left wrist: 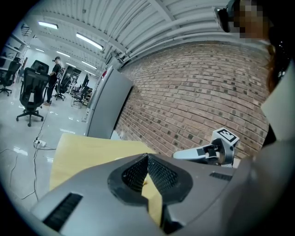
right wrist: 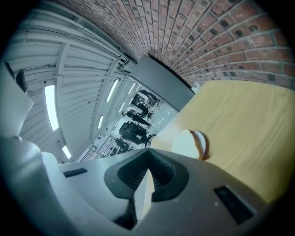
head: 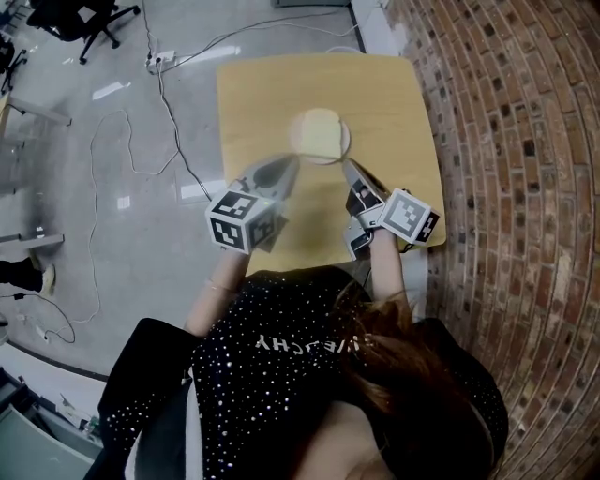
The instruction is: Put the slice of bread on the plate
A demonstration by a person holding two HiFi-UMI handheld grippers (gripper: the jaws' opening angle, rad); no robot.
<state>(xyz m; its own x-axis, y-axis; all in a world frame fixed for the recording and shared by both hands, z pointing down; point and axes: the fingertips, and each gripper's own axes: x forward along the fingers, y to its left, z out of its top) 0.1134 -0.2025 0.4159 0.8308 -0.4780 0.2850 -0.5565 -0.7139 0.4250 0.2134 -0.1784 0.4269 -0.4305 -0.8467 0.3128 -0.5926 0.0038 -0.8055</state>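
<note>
A pale slice of bread (head: 318, 137) lies on a small white plate (head: 345, 141) near the middle of the yellow wooden table (head: 394, 103). Both grippers hover over the table's near part, short of the plate and apart from it. My left gripper (head: 284, 169) points at the plate's left side, its jaws shut and empty (left wrist: 147, 157). On the other side my right gripper (head: 347, 167) is also shut with nothing in it (right wrist: 148, 152). The right gripper view shows the bread (right wrist: 186, 144) and its brown crust ahead of the jaws on the table.
A brick wall (head: 506, 141) runs along the table's right side. Cables (head: 169, 112) and a power strip lie on the grey floor to the left, with an office chair (head: 89, 19) farther off. A grey cabinet (left wrist: 106, 106) stands beyond the table's far end.
</note>
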